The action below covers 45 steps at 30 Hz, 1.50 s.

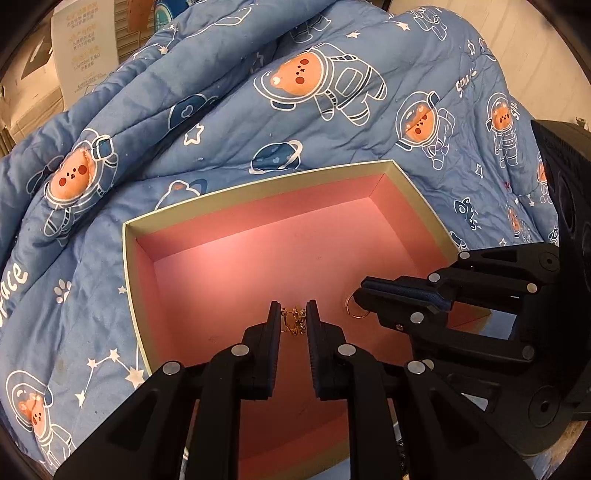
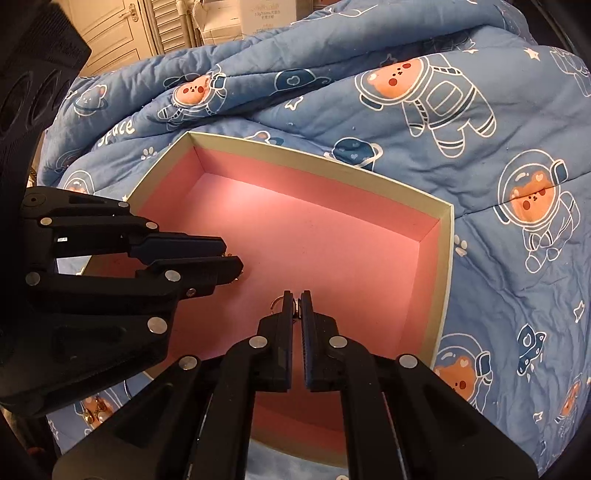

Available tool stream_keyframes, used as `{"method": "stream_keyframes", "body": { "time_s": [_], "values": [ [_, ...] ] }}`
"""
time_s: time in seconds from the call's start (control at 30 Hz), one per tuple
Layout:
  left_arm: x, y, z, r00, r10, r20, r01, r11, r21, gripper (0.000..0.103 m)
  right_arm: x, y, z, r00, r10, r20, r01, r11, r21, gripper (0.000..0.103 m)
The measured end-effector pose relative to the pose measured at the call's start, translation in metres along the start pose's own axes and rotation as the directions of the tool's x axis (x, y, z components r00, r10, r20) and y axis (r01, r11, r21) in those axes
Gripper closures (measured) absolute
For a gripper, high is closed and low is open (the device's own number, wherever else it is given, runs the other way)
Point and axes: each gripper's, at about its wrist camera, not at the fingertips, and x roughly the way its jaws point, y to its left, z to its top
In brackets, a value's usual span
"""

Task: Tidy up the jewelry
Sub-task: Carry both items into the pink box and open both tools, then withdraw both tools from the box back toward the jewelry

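Note:
A pink-lined open box (image 1: 258, 184) (image 2: 445, 258) lies on the blue quilt. My left gripper (image 1: 293, 314) is inside the box, its jaws a little apart around a gold chain piece (image 1: 294, 322) that sits between the fingertips; in the right wrist view this gripper (image 2: 232, 260) comes in from the left. My right gripper (image 2: 294, 301) is nearly shut on a gold ring (image 2: 275, 304), part of it showing left of the fingers. In the left wrist view the right gripper (image 1: 364, 295) holds the ring (image 1: 352, 309) just above the box floor.
A blue quilt with astronaut bears (image 1: 314, 92) (image 2: 480, 129) surrounds the box and rises behind it. More jewelry (image 2: 92, 410) lies on the quilt at the lower left of the right wrist view. Cartons (image 1: 85, 48) and a door (image 2: 110, 29) stand behind.

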Motion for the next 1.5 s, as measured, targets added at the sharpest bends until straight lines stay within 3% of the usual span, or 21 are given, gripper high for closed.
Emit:
{"method": "stream_keyframes", "body": {
  "time_s": [0.17, 0.2, 0.3, 0.37, 0.4, 0.43, 0.5, 0.67, 0.73, 0.83, 1.1, 1.3, 1.37, 1.5],
  "values": [
    [-0.006, 0.006, 0.001, 1.000, -0.024, 0.019, 0.025, 0.999, -0.028, 0.084, 0.001, 0.001, -0.001, 1.000, 0.002, -0.004, -0.002, 1.000, -0.014, 0.097],
    [-0.010, 0.007, 0.001, 0.999, -0.034, 0.032, 0.035, 0.999, -0.033, 0.078, 0.000, 0.001, -0.001, 1.000, 0.000, -0.001, 0.000, 1.000, -0.014, 0.097],
    [-0.029, 0.012, 0.003, 0.995, -0.023, 0.098, 0.027, 0.999, -0.043, 0.048, -0.005, 0.001, -0.003, 1.000, 0.012, 0.020, -0.012, 1.000, -0.016, 0.096],
    [-0.042, 0.014, 0.004, 0.989, -0.063, 0.135, 0.072, 0.996, -0.057, 0.044, -0.009, 0.001, -0.003, 0.999, 0.032, 0.039, -0.032, 0.999, -0.013, 0.074],
    [-0.047, 0.015, 0.004, 0.987, -0.072, 0.144, 0.081, 0.995, -0.062, 0.041, -0.011, 0.002, -0.004, 0.999, 0.023, 0.048, -0.022, 1.000, -0.014, 0.048],
    [-0.050, 0.014, 0.005, 0.986, -0.063, 0.151, 0.074, 0.995, -0.064, 0.039, -0.013, 0.003, -0.004, 0.998, 0.001, 0.063, 0.000, 1.000, -0.013, 0.036],
    [-0.059, 0.015, 0.004, 0.984, -0.050, 0.173, 0.063, 0.996, -0.068, 0.039, -0.020, 0.003, -0.004, 0.994, -0.011, 0.105, 0.011, 1.000, -0.008, 0.036],
    [-0.087, 0.018, -0.019, 0.965, -0.037, 0.261, 0.066, 0.993, -0.101, 0.018, -0.051, -0.001, -0.014, 0.981, -0.005, 0.192, -0.002, 0.999, 0.035, 0.036],
    [-0.097, 0.022, -0.038, 0.960, -0.036, 0.276, 0.067, 0.993, -0.101, 0.015, -0.067, -0.003, -0.027, 0.973, -0.015, 0.230, 0.000, 0.998, 0.065, 0.030],
    [-0.107, 0.025, -0.073, 0.958, -0.006, 0.287, 0.039, 0.994, -0.107, 0.008, -0.089, -0.005, -0.056, 0.963, -0.016, 0.269, -0.013, 0.994, 0.104, 0.030],
    [-0.120, 0.029, -0.161, 0.963, 0.028, 0.268, 0.013, 0.988, -0.151, 0.007, -0.117, 0.001, -0.146, 0.969, -0.027, 0.246, -0.018, 0.984, 0.179, 0.030],
    [-0.126, 0.003, -0.198, 0.958, 0.074, 0.276, -0.059, 0.996, -0.062, 0.009, -0.114, 0.021, -0.184, 0.976, -0.036, 0.213, -0.004, 0.983, 0.186, 0.030],
    [-0.125, -0.011, -0.204, 0.958, 0.073, 0.278, -0.073, 0.997, -0.011, 0.013, -0.113, 0.027, -0.193, 0.976, -0.042, 0.213, 0.002, 0.983, 0.186, 0.030],
    [-0.109, -0.031, -0.211, 0.967, 0.082, 0.243, -0.099, 0.993, 0.057, 0.036, -0.109, 0.034, -0.203, 0.978, -0.041, 0.207, -0.003, 0.978, 0.207, 0.030]
  ]
}}
